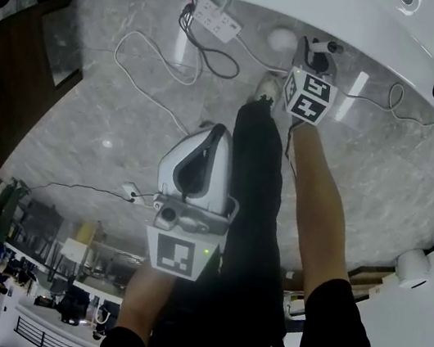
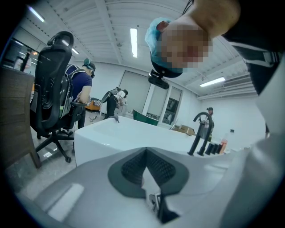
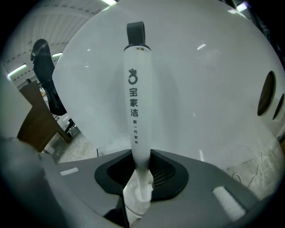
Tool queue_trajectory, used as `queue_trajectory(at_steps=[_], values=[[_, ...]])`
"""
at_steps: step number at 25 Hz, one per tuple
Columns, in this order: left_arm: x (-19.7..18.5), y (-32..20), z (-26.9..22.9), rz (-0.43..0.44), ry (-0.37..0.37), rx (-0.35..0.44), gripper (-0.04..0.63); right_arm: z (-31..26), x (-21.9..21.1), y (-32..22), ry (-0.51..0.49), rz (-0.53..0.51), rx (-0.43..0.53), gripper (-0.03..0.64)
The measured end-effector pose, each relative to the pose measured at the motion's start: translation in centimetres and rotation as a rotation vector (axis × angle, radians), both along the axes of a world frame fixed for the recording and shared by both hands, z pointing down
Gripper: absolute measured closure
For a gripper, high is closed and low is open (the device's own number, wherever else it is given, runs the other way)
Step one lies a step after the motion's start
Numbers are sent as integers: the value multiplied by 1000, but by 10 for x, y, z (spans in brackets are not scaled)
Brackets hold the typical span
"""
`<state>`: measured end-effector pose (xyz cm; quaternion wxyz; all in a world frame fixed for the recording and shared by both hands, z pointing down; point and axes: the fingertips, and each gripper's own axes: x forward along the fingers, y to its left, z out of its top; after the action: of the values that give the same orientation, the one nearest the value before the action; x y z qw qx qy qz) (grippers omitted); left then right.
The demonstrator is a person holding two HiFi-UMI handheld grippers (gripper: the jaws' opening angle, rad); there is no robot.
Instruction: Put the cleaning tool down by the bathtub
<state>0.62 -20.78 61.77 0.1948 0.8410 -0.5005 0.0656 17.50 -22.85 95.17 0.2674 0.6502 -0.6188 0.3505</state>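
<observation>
The left tool (image 1: 214, 133) is held near the body on a bent left forearm (image 1: 145, 297), tipped only slightly down, its jaws together and empty. The right tool (image 1: 315, 61) reaches far on an outstretched right forearm (image 1: 320, 203), angled steeply down, with its jaws clamped on a white handle (image 3: 137, 102).

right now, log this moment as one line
left gripper: shut, empty | right gripper: shut on cleaning tool | place: close to bathtub wall | status: not yet released
</observation>
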Motion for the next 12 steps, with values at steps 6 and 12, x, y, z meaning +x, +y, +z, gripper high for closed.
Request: queue_trajectory(at_steps=[6,12], values=[[-2,-3,3,-6,-2,-6,589,1,4,-5,-2,15,1,523],[-2,-5,5,-11,-4,-8,591,2,6,-10,-6,20,6,523]])
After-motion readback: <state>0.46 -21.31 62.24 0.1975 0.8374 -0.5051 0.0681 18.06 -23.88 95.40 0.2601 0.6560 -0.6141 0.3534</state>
